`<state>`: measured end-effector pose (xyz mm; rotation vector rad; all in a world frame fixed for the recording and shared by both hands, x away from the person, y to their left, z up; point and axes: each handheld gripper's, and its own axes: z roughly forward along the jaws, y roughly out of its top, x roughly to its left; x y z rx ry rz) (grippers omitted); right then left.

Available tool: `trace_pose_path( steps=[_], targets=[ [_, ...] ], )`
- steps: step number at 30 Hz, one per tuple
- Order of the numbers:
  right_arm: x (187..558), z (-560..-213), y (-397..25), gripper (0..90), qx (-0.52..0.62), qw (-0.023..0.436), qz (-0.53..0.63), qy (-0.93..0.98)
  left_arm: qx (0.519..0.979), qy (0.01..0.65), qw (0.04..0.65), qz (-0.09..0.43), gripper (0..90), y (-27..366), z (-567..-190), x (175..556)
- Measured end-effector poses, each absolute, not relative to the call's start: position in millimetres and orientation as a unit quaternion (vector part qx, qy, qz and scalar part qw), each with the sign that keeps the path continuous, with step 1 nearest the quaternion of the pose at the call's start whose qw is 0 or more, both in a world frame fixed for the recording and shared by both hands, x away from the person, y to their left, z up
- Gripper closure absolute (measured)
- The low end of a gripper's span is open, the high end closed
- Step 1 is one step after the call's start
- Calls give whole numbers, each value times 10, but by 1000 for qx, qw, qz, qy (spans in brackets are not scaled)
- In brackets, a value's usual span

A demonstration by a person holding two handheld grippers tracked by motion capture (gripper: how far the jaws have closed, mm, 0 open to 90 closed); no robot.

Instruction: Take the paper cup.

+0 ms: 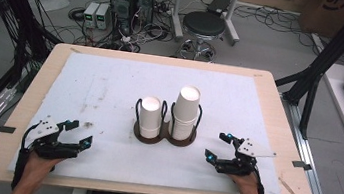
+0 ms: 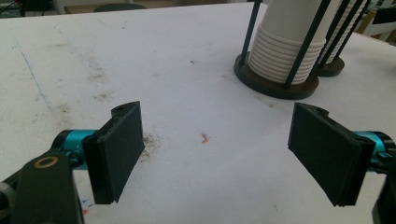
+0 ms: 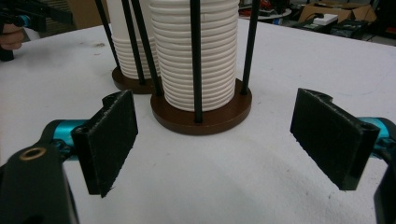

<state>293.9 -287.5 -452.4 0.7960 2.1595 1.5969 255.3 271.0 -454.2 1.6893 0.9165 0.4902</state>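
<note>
Left claw (image 1: 78, 133) open, empty, right claw (image 1: 218, 147) open near taller cup stack (image 1: 185, 113), both resting on table (image 1: 111, 84)

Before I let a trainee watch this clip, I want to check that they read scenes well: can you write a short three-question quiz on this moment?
1. True or false: the right gripper is shut on a cup.
2. Which stack stands taller in the high view?
A. the left cup stack
B. the right cup stack
C. both are level
3. Fill in: both stacks stand in a dark double holder with upright black ____.

Key:
1. False. Its fingers are spread wide with nothing between them, as are those of the left gripper.
2. B.
3. Rods.
</note>
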Motion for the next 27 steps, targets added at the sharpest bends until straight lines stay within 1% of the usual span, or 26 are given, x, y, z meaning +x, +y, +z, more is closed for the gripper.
trace_pose_path(
  steps=[15,21,25,26,27],
  targets=[
    [2917,-4531,-2911,152,281,174,579,745,711,389,548,207,183,2717,-4543,2555],
    [2929,-4521,-2865,152,277,178,561,760,710,389,550,206,183,2718,-4544,2557],
    [2952,-4512,-2861,152,285,167,556,762,712,390,547,204,183,2716,-4542,2563],
    [2951,-4488,-2868,152,289,152,550,769,713,391,546,201,183,2715,-4542,2566],
    [2949,-4468,-2870,152,289,152,550,769,713,392,546,201,183,2714,-4543,2569]
  ],
)
